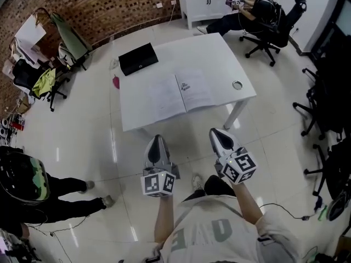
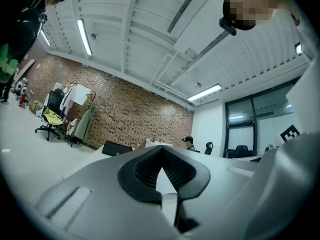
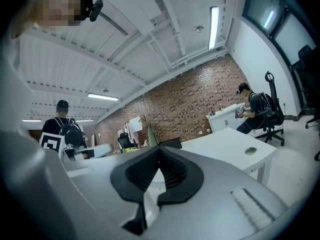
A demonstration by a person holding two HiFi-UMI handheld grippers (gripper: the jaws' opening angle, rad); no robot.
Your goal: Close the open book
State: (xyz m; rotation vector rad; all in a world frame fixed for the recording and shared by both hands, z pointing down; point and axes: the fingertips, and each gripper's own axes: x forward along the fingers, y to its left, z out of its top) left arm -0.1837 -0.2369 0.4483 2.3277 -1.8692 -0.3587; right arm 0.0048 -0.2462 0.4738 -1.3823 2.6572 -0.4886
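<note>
The open white-paged book (image 1: 180,95) lies flat, pages up, around the middle of the white rectangular table (image 1: 214,53), nearer its front edge than its far one. A black flat rectangular case (image 1: 138,58) sits at the table's far left corner, well apart from the book. A round grey-rimmed cable hole (image 1: 237,85) is set into the top by the right edge. The left gripper (image 1: 157,140) and the right gripper (image 1: 216,132) hang side by side over the glossy pale tiled floor (image 1: 82,141), just short of the table's front edge, touching neither table nor book. In each gripper view the black ribbed pads (image 2: 146,170) meet at their tips with nothing between them: both pairs of jaws are closed and empty.
</note>
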